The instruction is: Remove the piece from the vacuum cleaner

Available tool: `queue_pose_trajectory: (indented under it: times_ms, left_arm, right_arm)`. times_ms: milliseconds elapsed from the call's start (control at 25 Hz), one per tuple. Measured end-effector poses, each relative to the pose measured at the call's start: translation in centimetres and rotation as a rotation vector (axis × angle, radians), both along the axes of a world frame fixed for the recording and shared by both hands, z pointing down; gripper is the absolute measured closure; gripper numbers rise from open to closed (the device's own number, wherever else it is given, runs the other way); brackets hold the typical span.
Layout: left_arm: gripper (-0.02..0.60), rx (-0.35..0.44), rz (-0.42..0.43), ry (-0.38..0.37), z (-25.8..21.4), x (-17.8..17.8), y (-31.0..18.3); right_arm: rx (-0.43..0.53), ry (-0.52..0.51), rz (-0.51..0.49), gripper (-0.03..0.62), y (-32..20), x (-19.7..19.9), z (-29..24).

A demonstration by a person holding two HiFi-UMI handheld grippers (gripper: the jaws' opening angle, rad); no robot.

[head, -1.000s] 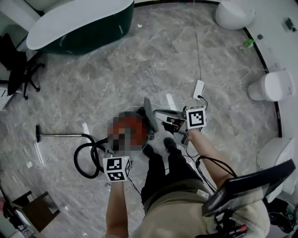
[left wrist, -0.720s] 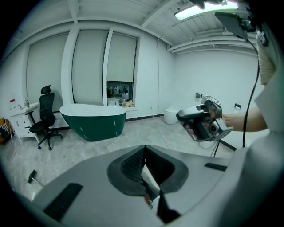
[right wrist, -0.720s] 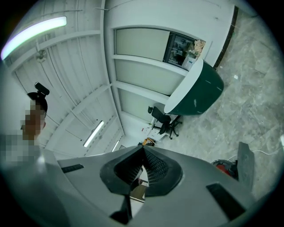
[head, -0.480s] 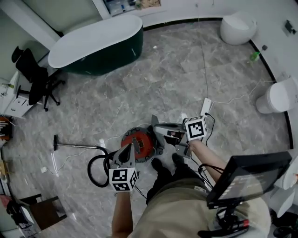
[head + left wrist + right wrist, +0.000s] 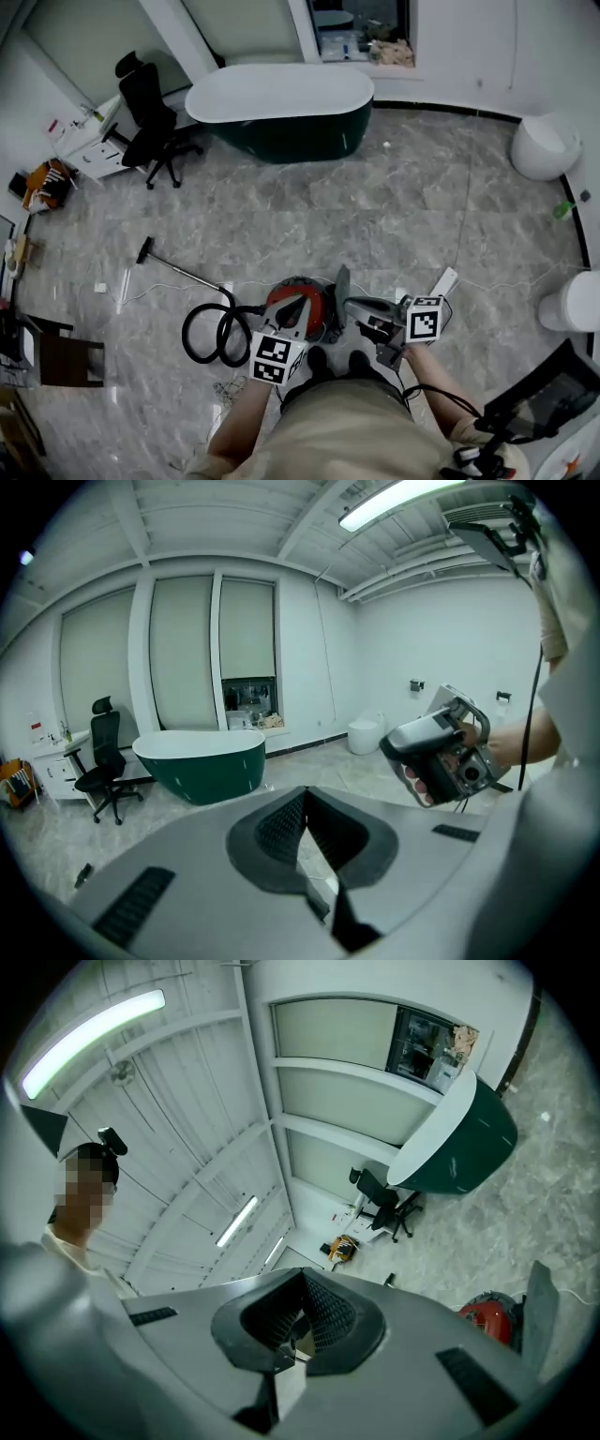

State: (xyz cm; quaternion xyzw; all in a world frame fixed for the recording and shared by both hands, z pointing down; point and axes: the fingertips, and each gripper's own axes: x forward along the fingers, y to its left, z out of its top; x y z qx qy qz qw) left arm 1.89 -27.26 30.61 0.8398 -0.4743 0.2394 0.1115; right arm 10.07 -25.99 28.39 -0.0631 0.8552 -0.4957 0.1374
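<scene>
Item: red vacuum cleaner (image 5: 302,289), standing on the grey stone floor (image 5: 394,206) at lower centre of the head view, just ahead of our feet. A grey flap (image 5: 341,286) stands upright at its right edge; we cannot tell whether this is a raised lid or the piece itself. A black hose (image 5: 208,334) coils to the left of the body, and a wand (image 5: 183,269) runs from it toward the upper left. Left gripper (image 5: 289,319): over the cleaner's body in the head view, claw pressed together, nothing between the pads. Right gripper (image 5: 354,306): beside the flap, aimed left, claw likewise pressed together and holding nothing; in its own view the flap and the red body lie off at the lower right, away from the claw. Progress: neither claw carries a piece, so we judge that the scene fits two stages, the piece seated in the cleaner, or already out and lying where we do not see it. Containers: the cleaner's inside is hidden from every view; the dark green bathtub (image 5: 286,139) at upper centre shows only its plain white inside.
</scene>
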Motion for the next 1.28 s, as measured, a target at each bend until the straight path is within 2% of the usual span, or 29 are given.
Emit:
queue_pose_trajectory:
  times_ms: [280, 600, 840, 1040, 1280]
  left_arm:
    - [0.577, 0.005, -0.058, 0.015, -0.7, -0.5, 3.3]
    - [0.577, 0.057, -0.062, 0.094, -2.7, -4.4, 5.0]
    - [0.577, 0.087, -0.014, 0.134, -3.0, -5.5, 7.4]
    - [0.577, 0.086, 0.011, 0.165, -3.1, -9.2, 10.7]
    - [0.577, 0.072, 0.053, 0.188, -2.7, -12.4, 14.0]
  right_arm:
    - [0.024, -0.014, -0.009, 0.591, 1.5, 0.7, -1.5]
    - [0.105, -0.012, 0.022, 0.591, 2.5, -3.7, -4.8]
    - [0.128, 0.015, 0.053, 0.591, 5.5, -5.5, -5.0]
    - [0.135, 0.019, 0.074, 0.591, 8.9, -9.7, -5.5]
    - [0.137, 0.048, 0.118, 0.591, 12.4, -12.9, -5.7]
